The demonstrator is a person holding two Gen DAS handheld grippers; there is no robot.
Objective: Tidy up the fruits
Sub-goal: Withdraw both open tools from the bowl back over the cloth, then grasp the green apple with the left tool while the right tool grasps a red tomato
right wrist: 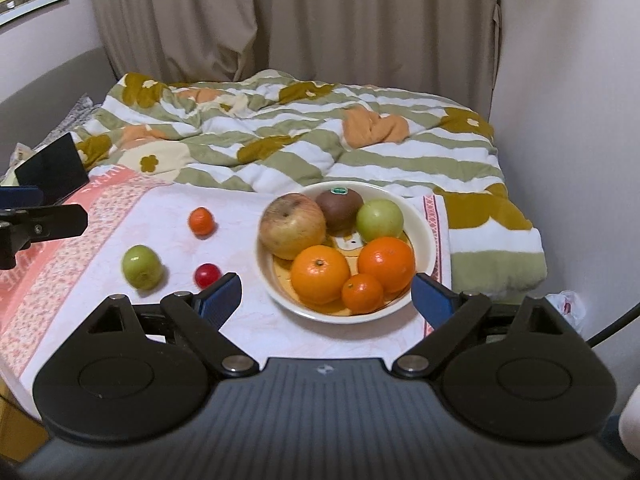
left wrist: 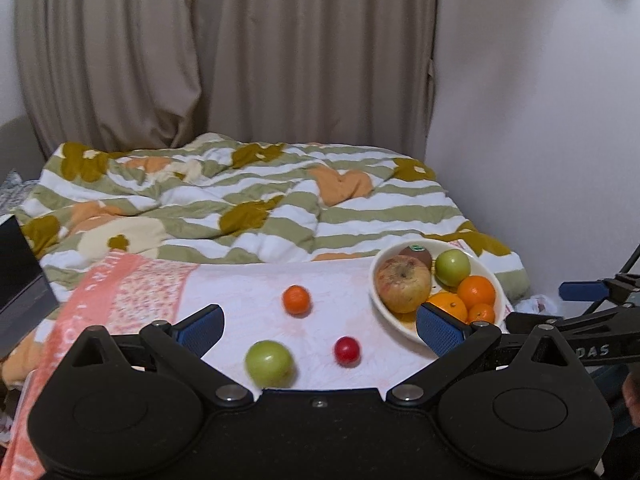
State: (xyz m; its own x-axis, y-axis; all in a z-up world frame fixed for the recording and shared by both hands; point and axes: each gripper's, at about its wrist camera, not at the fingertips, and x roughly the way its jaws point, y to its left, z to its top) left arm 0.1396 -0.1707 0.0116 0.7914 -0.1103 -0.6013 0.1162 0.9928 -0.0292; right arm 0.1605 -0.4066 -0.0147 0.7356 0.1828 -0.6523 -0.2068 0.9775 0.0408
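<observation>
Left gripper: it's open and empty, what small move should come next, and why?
Probably ease the left gripper down onto the green apple, the loose fruit nearest its open jaws. The small orange and red fruit also lie on the cloth outside the bowl.

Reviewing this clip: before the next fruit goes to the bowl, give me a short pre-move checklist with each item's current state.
1. Right claw open, nothing held: ok.
2. Left claw open, nothing held: ok.
3. Loose fruit in view on the towel: green apple, small red fruit, small orange: ok.
4. All fruit gathered: not ok.
5. Bowl has room for three more: cannot tell.
</observation>
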